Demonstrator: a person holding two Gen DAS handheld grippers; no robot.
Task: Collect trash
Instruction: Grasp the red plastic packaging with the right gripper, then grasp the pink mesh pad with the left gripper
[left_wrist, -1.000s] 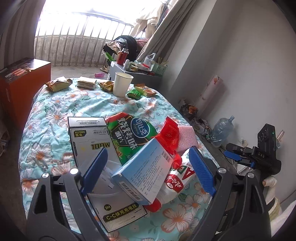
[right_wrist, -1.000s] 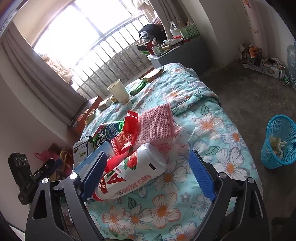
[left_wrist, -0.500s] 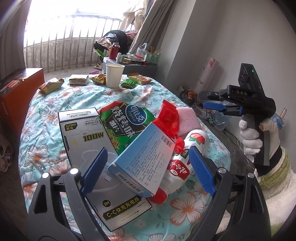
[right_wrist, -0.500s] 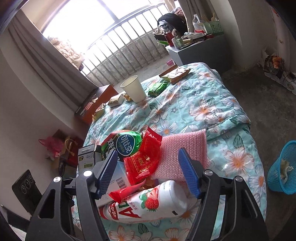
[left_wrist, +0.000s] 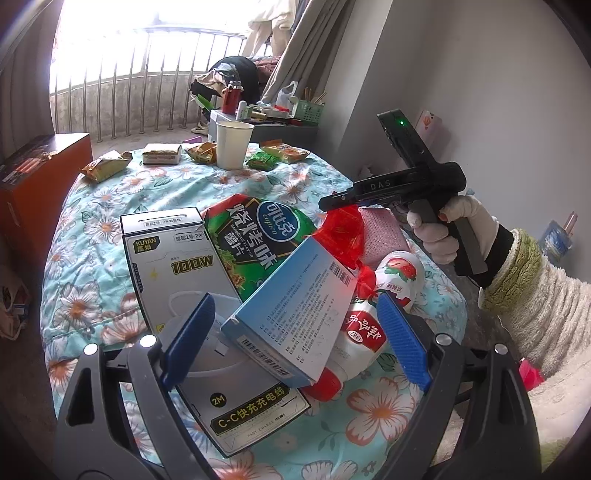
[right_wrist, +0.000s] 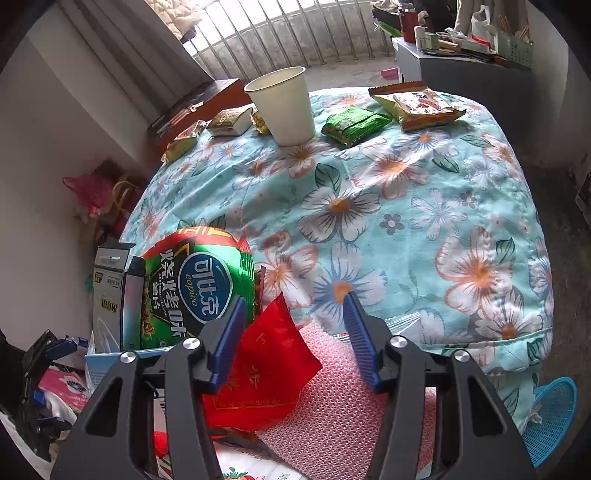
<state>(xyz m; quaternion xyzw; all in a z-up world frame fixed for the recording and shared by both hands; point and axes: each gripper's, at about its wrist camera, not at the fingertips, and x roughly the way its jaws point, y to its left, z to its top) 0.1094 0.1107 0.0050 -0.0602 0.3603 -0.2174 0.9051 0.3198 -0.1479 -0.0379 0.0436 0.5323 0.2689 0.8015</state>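
Wrapper (right_wrist: 258, 365) base hidden behind tongs (right_wrist: 293, 325)

Teal floral quilt (right_wrist: 406, 206), red wrapper (right_wrist: 266, 362), pink knitted cloth (right_wrist: 332, 406), blue basket (right_wrist: 550, 417)

Daylight floods through the barred window (left_wrist: 147, 85) ahead of me, washing out the glass above its grey sill. A beige curtain (left_wrist: 314, 48) hangs beside a plain white wall (left_wrist: 461, 66). A cluttered grey cabinet (right_wrist: 461, 70) stands by the bars, an orange cabinet (left_wrist: 33, 177) at the far left, and the floor (right_wrist: 565, 206) is bare grey concrete.
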